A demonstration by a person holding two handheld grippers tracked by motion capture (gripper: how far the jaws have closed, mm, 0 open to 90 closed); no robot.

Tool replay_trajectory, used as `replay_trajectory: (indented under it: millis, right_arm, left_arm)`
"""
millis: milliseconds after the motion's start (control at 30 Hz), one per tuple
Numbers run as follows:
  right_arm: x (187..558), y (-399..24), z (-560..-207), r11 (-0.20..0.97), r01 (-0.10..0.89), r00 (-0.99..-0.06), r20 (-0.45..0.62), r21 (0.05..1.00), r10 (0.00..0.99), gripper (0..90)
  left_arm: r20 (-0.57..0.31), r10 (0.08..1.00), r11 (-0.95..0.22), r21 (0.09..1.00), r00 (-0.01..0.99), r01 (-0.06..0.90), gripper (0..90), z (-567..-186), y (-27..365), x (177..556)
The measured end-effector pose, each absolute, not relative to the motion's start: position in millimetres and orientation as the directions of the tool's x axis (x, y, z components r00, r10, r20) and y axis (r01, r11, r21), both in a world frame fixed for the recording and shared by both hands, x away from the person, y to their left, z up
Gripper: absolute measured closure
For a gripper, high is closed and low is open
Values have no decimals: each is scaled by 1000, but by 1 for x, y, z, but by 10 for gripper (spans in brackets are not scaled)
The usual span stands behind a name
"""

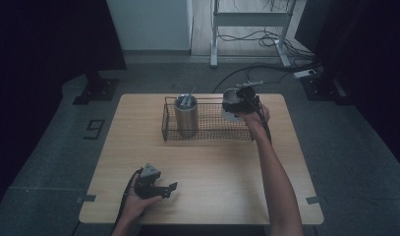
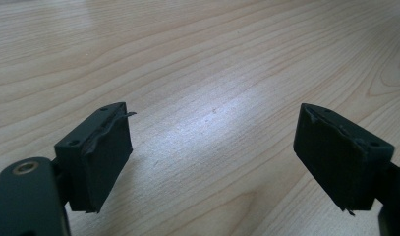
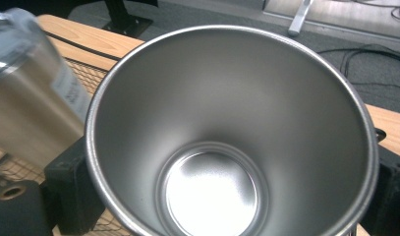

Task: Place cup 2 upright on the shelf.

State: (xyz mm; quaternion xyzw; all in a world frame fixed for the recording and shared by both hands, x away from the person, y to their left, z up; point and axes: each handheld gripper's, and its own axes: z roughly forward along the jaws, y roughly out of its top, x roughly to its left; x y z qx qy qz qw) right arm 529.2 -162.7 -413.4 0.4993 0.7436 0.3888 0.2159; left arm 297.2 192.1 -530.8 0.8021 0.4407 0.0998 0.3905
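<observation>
the counter (image 1: 202,162) carries a wire basket (image 1: 207,129) at its far side, with a lidded tumbler (image 1: 186,114) standing upright in the basket's left part. at the basket's right end the right tongs (image 1: 241,103) grip a steel cup (image 3: 227,137), one jaw pressed on each outer side of its wall; in the right gripper view the cup is open, empty and shiny inside, its lower rim cut off by the frame and the jaws mostly hidden behind it. whether the cup rests in the basket or hangs above it is hard to tell. the left tongs (image 1: 169,189) lie wide open near the counter's front left, holding nothing, well apart from the cup.
</observation>
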Motion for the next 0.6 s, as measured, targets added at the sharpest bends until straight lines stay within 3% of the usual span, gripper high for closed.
replay_trajectory:
  millis: [600]
  right_arm:
    - [550, -159, -421, 193, 592, -393, 71, 782, 917, 74]
  left_arm:
    - [-182, 787, -309, 711, 589, 632, 147, -533, 193, 298]
